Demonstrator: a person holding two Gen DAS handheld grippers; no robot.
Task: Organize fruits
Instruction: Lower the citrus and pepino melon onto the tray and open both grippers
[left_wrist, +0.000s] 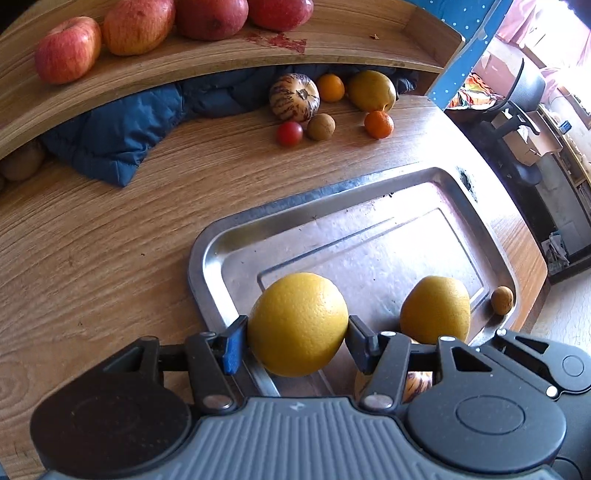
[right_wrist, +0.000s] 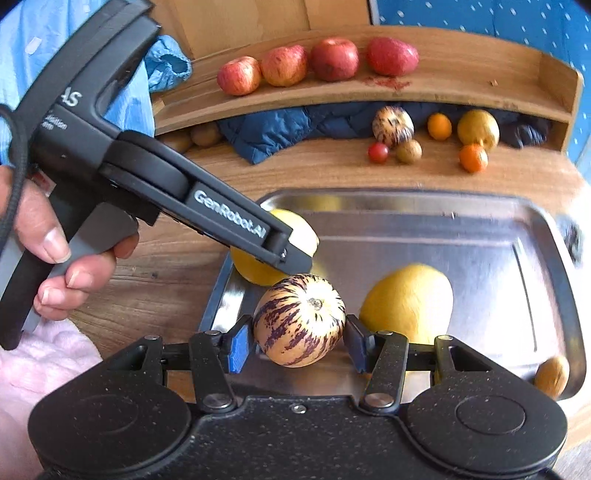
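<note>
The left gripper (left_wrist: 297, 326) clamps a yellow orange (left_wrist: 297, 324) over the steel tray (left_wrist: 207, 266); the right gripper (right_wrist: 299, 321) clamps a purple-striped melon (right_wrist: 299, 319) there.

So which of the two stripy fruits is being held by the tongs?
The stripy fruit over the metal tray, squeezed in the right tongs. The other stripy one sits untouched on the table under the shelf.
</note>
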